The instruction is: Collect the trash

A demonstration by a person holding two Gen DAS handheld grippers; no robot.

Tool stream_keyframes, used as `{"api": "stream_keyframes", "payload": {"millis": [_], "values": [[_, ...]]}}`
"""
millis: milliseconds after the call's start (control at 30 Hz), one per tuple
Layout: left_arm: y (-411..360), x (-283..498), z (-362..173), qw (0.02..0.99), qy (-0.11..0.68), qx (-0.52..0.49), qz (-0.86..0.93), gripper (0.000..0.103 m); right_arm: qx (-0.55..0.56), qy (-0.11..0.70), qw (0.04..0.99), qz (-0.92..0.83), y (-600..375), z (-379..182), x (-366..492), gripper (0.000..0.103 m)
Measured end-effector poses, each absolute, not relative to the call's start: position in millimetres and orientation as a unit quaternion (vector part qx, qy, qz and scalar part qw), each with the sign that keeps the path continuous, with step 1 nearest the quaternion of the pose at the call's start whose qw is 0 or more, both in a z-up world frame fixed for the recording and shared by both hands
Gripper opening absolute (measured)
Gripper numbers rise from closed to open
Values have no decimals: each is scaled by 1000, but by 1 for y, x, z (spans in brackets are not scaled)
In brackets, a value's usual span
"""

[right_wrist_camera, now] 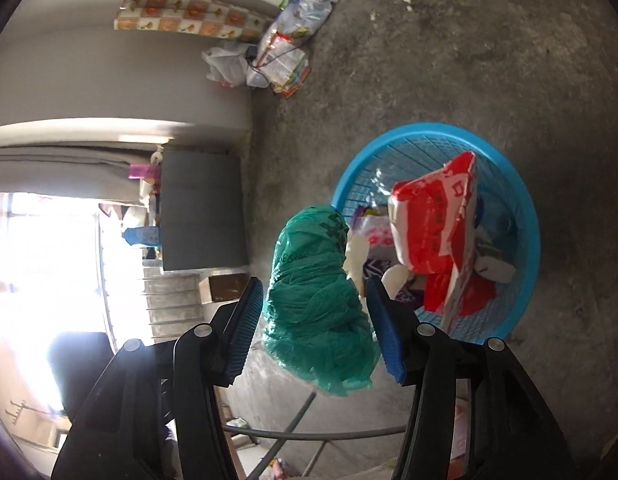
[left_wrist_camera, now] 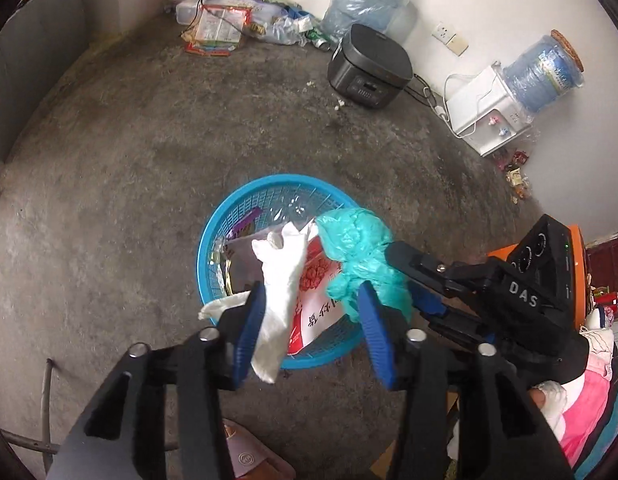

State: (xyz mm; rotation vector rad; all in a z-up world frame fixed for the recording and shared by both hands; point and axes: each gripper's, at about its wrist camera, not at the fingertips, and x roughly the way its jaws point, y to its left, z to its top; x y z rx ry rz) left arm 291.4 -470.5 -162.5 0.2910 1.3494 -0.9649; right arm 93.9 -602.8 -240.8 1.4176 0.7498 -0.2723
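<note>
The left gripper (left_wrist_camera: 315, 332) stands spread; a white tissue (left_wrist_camera: 279, 288) hangs lengthwise beside its left pad, above the blue basket (left_wrist_camera: 213, 236). The right gripper (right_wrist_camera: 317, 326), jaws apart, has a crumpled green plastic bag (right_wrist_camera: 315, 296) upright between its pads. The basket sits on a bare concrete floor (left_wrist_camera: 129, 152); a black cooker (left_wrist_camera: 369, 68) and water dispenser (left_wrist_camera: 489, 112) stand along the white wall.

Basket (left_wrist_camera: 213, 240) on the floor (left_wrist_camera: 129, 160), wrappers (right_wrist_camera: 433, 232) in it; cooker (left_wrist_camera: 369, 68) behind, by the wall (left_wrist_camera: 489, 8).

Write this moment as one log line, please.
left hand-held gripper: open, white tissue | right hand-held gripper: open, green bag | blue basket below
</note>
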Motion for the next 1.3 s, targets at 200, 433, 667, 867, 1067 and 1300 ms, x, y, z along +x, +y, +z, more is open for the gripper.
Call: {"api": "stream_keyframes", "payload": {"millis": [200,433,667,867,1067,1300], "values": [[-458,294,-153,684,586,108,-421,63,652,347,660,-140,-604,-270,74,59],[-436,284,-96,718,535,104,-433,65,614,325,702,-155,-597,-223,46,60],[-369,242,1,767,442,95,-456,73,497,307,801,-130,-541,-131,29,60],[-283,191,72,835,357,78,-411,98,319,283,899,-102,-466,-39,5,73],[-204,134,99,886,317,81,-327,98,160,249,953,-69,-389,15,-31,95],[-116,80,75,921,327,50,-206,98,57,242,968,-44,-324,27,-59,95]]}}
